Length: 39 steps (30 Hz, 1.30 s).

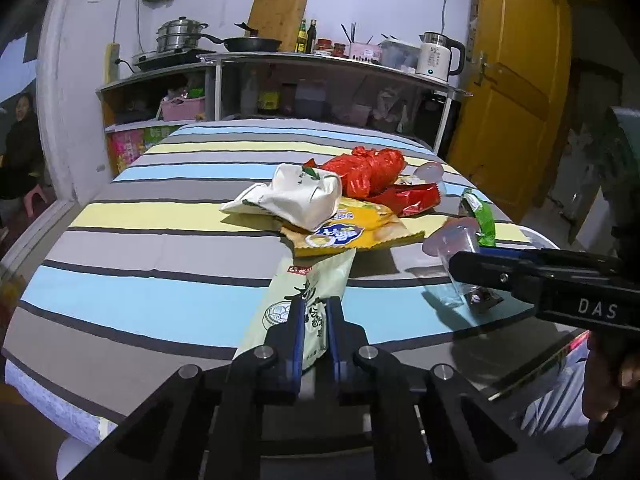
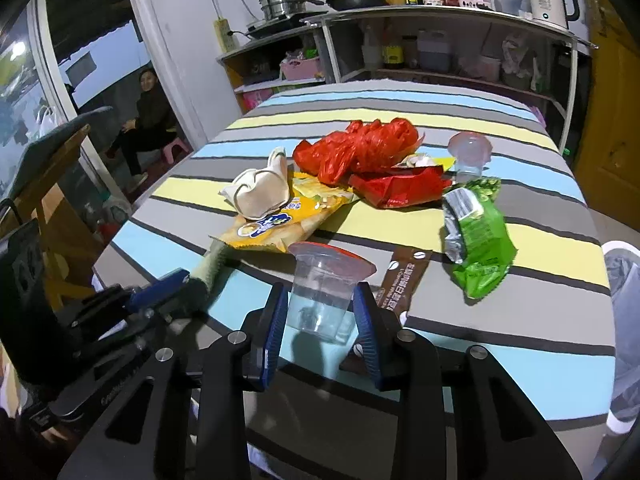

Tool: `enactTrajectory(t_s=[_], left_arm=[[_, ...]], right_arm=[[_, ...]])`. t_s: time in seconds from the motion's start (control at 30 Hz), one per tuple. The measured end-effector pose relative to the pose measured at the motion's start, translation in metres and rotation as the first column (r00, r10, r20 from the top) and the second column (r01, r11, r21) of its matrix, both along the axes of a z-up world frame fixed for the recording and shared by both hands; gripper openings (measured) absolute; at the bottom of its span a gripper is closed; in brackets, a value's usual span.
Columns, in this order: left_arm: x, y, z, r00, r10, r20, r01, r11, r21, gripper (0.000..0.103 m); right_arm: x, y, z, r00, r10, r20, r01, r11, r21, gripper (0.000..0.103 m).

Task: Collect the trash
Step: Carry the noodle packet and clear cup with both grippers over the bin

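Trash lies on a striped table. My left gripper is shut on a pale green wrapper, which also shows in the right wrist view. My right gripper is shut on a clear plastic cup with a red lid flap; the cup also shows in the left wrist view. Beyond lie a yellow snack bag, a white bag, a red plastic bag, a red wrapper, a green wrapper, a brown sachet and another clear cup.
A shelf unit with pots, bottles and a kettle stands behind the table. A yellow door is at the right. A person sits at the left. A white bin rim shows by the table's right edge.
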State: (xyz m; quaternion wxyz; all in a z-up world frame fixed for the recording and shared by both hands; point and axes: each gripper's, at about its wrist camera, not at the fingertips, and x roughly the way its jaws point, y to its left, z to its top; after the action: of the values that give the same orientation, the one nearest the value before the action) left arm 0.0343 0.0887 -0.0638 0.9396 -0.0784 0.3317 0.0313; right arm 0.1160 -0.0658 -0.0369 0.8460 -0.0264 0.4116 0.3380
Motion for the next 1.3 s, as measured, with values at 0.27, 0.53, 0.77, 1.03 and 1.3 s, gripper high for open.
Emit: enactTrajectory(t_s=[0.27,0.53,0.77,1.03,1.3], left_arm=[[0.0,-0.004,-0.001,1.0,-0.007,-0.005,0.007,1.0,0.001,0.01],[-0.004,-0.011,0.015,0.999,-0.032,0.026,0.033,0.999,-0.026,0.01],[0.0,-0.027,0.033,0.995,-0.075,0.058,0.077,0.996,-0.033,0.01],[0.016,-0.062,0.047,0.983,-0.158,0.088,0.161,0.987,-0.019,0.01],[0.034,-0.102,0.062,0.962,-0.251,0.11,0.253,0.967,-0.006,0.01]], right_arm=[[-0.002,-0.011,0.004,1.0,-0.014,0.009,0.014,1.0,0.015,0.035],[-0.006,-0.026,0.015,0.999,-0.035,0.039,0.033,0.999,0.042,0.035],[-0.006,-0.049,0.024,0.995,-0.079,0.061,0.076,0.995,0.062,0.035],[-0.005,-0.089,0.032,0.981,-0.172,0.088,0.166,0.983,0.073,0.035],[-0.001,-0.131,0.038,0.958,-0.269,0.101,0.262,0.962,0.082,0.035]])
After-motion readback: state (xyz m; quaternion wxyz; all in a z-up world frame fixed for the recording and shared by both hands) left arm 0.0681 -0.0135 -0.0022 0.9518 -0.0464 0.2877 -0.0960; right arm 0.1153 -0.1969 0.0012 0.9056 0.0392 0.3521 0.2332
